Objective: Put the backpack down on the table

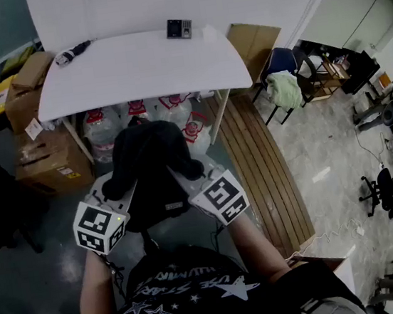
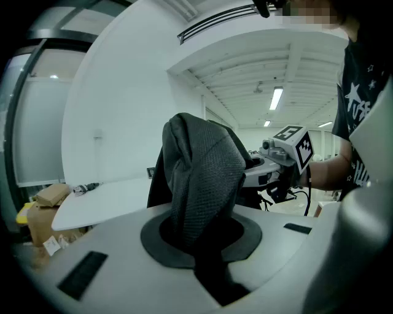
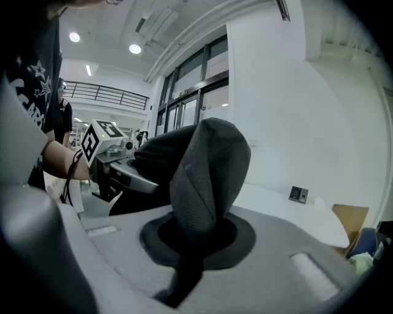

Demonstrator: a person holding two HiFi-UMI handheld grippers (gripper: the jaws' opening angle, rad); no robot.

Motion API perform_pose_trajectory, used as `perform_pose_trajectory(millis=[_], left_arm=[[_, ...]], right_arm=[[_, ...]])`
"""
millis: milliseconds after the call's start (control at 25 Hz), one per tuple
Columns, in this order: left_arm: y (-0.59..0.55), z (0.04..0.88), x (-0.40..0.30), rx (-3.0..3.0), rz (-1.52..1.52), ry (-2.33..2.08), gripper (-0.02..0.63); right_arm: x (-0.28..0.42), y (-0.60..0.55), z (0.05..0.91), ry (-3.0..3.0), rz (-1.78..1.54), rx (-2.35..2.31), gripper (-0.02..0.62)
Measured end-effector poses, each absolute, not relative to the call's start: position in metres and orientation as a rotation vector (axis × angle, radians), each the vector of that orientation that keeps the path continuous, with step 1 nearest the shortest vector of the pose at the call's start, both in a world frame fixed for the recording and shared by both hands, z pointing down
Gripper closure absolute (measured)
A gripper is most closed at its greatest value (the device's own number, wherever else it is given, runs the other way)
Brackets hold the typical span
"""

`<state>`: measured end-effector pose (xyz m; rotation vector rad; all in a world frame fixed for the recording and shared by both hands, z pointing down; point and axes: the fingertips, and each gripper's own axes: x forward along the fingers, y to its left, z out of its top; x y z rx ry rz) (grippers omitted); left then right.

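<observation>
**Head view.** The backpack [image 1: 151, 167] hangs in the air in front of the person. It is short of the white table [image 1: 135, 74] and not yet resting on it. The left gripper [image 1: 109, 200] and the right gripper [image 1: 200, 181] flank the bag, one on each side, probably so that the load is shared and the bag stays level. A small black device [image 1: 179, 28] sits at the table's far edge, and water bottles [image 1: 102, 125] stand beneath the top.

**Left gripper view.** The jaws are clamped on a padded mesh strap [image 2: 202, 178], which rises from them in a thick fold. A strap likely gives a firmer hold than the soft body of the bag.

**Right gripper view.** These jaws are likewise closed on a second strap [image 3: 206, 178], folded over in the same way. The tabletop lies beyond the bag. Judging from this, the bag must go forward over the near edge before it is lowered, and both grips should hold until it rests there.
</observation>
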<state>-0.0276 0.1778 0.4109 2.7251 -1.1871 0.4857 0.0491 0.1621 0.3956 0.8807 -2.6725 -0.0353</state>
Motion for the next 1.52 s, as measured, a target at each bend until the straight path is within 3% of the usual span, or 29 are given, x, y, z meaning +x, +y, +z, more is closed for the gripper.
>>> perform_pose_trajectory(millis=[1520], left_arm=[[0.234,0.424,0.031,2.681,0.518,-1.204,0.554]], right_arm=[[0.109,0.215,0.409,-2.706,0.008,0.828,0.580]])
